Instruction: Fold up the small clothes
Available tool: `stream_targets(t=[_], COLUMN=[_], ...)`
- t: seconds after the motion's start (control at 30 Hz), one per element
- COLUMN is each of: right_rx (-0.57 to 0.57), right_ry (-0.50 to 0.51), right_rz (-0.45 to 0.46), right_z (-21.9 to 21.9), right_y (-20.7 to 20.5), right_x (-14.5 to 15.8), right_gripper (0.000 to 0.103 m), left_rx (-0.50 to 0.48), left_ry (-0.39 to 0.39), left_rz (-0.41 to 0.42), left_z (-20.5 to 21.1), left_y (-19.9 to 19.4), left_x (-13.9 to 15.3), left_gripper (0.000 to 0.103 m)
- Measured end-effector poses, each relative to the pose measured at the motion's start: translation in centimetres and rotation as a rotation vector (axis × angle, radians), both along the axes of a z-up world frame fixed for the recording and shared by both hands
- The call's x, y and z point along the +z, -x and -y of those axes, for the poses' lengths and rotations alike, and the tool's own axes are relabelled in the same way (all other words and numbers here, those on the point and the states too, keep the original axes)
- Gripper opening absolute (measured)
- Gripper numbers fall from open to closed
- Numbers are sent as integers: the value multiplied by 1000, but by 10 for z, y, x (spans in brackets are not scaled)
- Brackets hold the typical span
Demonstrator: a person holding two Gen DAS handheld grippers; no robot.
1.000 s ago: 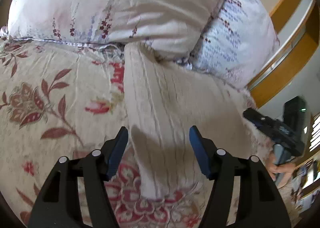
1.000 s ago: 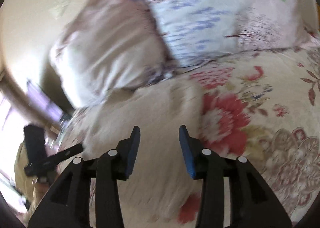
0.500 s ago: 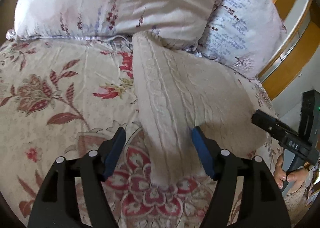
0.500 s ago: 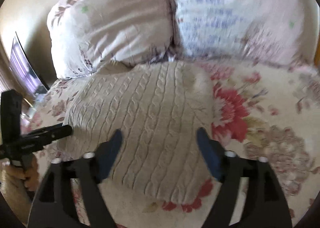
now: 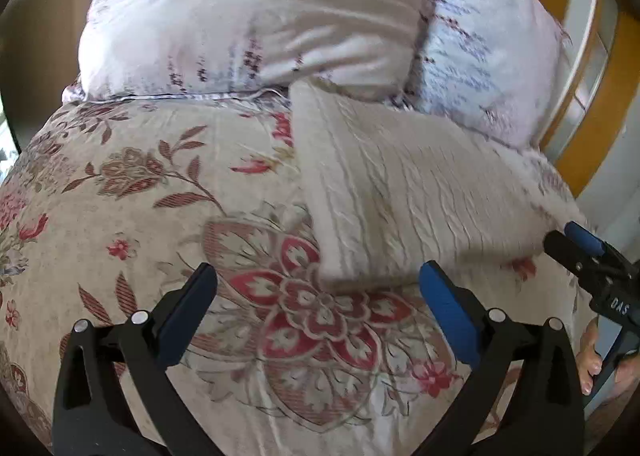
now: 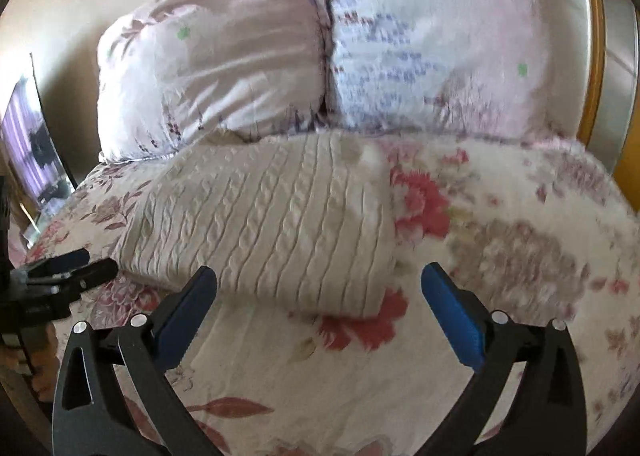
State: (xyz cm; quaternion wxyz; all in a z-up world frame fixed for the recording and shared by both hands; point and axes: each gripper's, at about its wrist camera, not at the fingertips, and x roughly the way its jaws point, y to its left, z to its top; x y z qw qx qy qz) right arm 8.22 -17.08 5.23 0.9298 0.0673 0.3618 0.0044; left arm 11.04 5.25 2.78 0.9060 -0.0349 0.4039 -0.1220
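A cream cable-knit garment [image 5: 384, 183] lies folded flat on the floral bedspread [image 5: 160, 215], its far end against the pillows. It also shows in the right wrist view [image 6: 272, 223]. My left gripper [image 5: 316, 288] is open and empty, just short of the garment's near edge. My right gripper [image 6: 318, 288] is open and empty, hovering before the garment's near edge. The right gripper shows at the right edge of the left wrist view [image 5: 588, 252]; the left gripper shows at the left edge of the right wrist view [image 6: 68, 268].
Two pale floral pillows [image 5: 256, 15] [image 5: 488, 51] stand at the head of the bed. A wooden headboard [image 5: 592, 95] runs behind them at right. A dark screen [image 6: 32, 143] stands by the bed's left side.
Both grippers have pulled back from the garment and opened wider. The garment has stayed flat on the bed.
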Motion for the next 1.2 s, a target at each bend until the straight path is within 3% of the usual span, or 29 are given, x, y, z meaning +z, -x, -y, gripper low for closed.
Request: stream_targets(t=[0.13,0.4,0.63,0.87,1.2], right_rx=[-27,-7,-9,-1,-2], right_ry=[-25,42,43,115,108], right_rz=[-65,-148,-209,-253,-254], right_z=[-4,-21,-21,-29,-26], right_y=[0,-5,-10,-13,-13], right_x=[-15,-32,-41,-47,-48], right_gripper=[102,102,102,102,102], left_rx=[-16,-39,-48,-47,-48], left_ry=[-54,-153,-206,-207,-201], left_rz=[-30,-73,-84,-85,-88], left_z=[13,31,40,41,41], left_y=[1,-1,-2,-3,-5], left_x=[-9,-24,-27,-28,-28], left_gripper=[101,101,101,101,101])
